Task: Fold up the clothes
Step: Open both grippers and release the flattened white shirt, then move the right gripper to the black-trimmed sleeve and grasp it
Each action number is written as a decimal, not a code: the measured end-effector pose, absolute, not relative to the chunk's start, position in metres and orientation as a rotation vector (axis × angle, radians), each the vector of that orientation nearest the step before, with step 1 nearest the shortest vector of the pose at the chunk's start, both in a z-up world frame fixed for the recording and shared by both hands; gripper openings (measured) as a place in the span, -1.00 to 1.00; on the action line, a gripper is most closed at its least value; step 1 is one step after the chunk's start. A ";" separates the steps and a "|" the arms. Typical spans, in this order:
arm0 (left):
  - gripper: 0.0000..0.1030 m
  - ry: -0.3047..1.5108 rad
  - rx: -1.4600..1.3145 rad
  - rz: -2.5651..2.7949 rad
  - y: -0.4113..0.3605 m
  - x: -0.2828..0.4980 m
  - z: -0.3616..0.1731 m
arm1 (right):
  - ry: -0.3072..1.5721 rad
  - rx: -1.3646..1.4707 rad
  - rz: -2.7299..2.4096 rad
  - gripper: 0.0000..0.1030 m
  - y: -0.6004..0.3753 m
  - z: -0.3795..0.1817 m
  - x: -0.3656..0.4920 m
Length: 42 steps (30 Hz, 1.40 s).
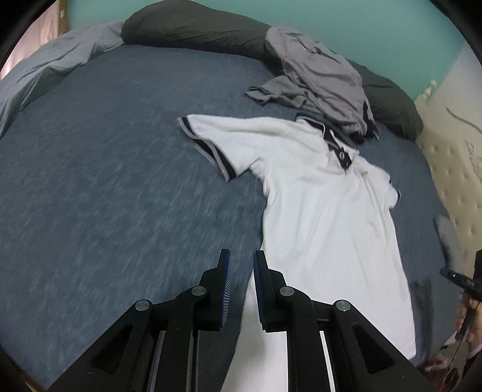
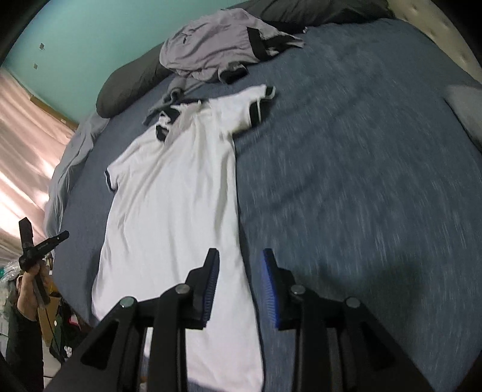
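white polo shirt (image 1: 325, 205) with dark-trimmed collar and sleeve cuffs is lying spread out, front up, on the blue-grey bed cover (image 1: 105, 196), its collar pointing toward the dark pillows (image 1: 192, 28) and its hem reaching toward the near edge of the bed. both sleeves are lying out to the sides and no fold is showing in it yet, so the folding itself is looking not yet begun; the laying-out step seems done.

left gripper (image 1: 242, 260) is hovering over the hem's left edge with its jaws slightly parted and nothing between the pads. right gripper (image 2: 239, 259) is hanging over the hem's right edge, jaws parted a little wider, also gripping nothing; the cloth is showing below the gap, not pinched.

grey garment (image 2: 211, 45) is sitting crumpled near the pillows, just beyond the shirt's collar, still waiting its turn. a light grey sheet (image 1: 45, 69) is bunching at the far left edge.

what is remaining, as i am judging it: bringing the sleeves and sides in, doubling the body, then doing the grey piece.
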<state>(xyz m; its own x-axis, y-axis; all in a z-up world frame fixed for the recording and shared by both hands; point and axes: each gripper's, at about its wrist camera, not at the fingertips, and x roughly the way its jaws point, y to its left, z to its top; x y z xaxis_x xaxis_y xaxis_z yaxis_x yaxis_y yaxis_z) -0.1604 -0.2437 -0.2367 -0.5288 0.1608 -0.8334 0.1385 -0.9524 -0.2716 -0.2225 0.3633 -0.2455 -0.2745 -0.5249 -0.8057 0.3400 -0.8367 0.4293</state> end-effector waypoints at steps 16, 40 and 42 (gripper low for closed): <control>-0.56 -0.611 -1.382 2.705 -0.194 -0.236 -0.286 | -0.275 1.384 -2.246 -0.38 0.307 -0.273 -0.370; -0.36 -0.690 -1.309 2.724 -0.200 -0.235 -0.305 | -0.558 1.476 -2.199 -0.49 0.276 -0.338 -0.435; -0.36 -0.718 -1.308 2.709 -0.201 -0.236 -0.307 | -0.499 1.478 -2.229 -0.55 0.270 -0.335 -0.435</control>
